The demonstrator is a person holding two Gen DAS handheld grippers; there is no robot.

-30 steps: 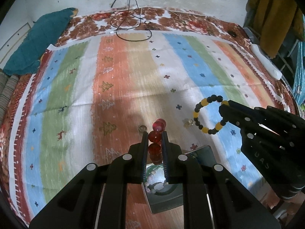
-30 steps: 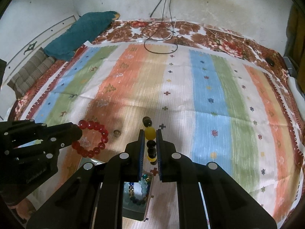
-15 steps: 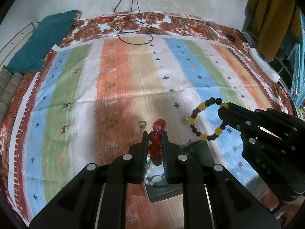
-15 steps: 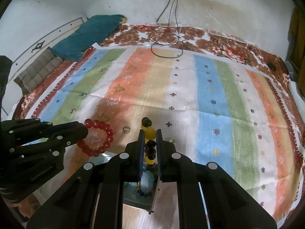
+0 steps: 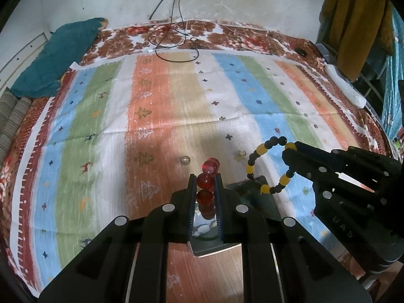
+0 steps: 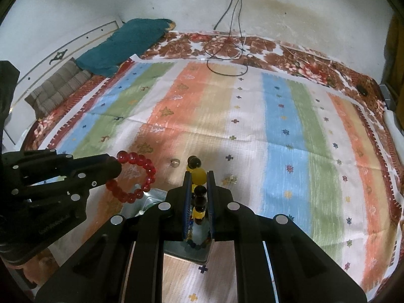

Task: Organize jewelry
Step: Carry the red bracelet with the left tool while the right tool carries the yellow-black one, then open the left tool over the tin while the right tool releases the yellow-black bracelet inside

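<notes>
My left gripper (image 5: 205,176) is shut on a red bead bracelet (image 5: 207,180), which hangs as a ring in the right wrist view (image 6: 137,176). My right gripper (image 6: 199,174) is shut on a black-and-yellow bead bracelet (image 6: 198,176), seen as a ring in the left wrist view (image 5: 267,166). Both are held above a small clear box (image 5: 250,202) on the striped cloth (image 5: 176,106); the box holds other bead pieces (image 6: 197,240). Two small loose pieces lie on the cloth: a ring (image 5: 185,160) and a pale stud (image 5: 241,154).
A teal cloth (image 5: 58,55) lies at the far left corner. Black and white cables (image 5: 174,40) run from the wall onto the bed. A white object (image 5: 346,88) lies at the right edge, with a mustard garment (image 5: 356,20) hanging behind.
Both grippers have risen and tilted up with their bracelets, so more of the wall shows. The bracelets stay gripped.
</notes>
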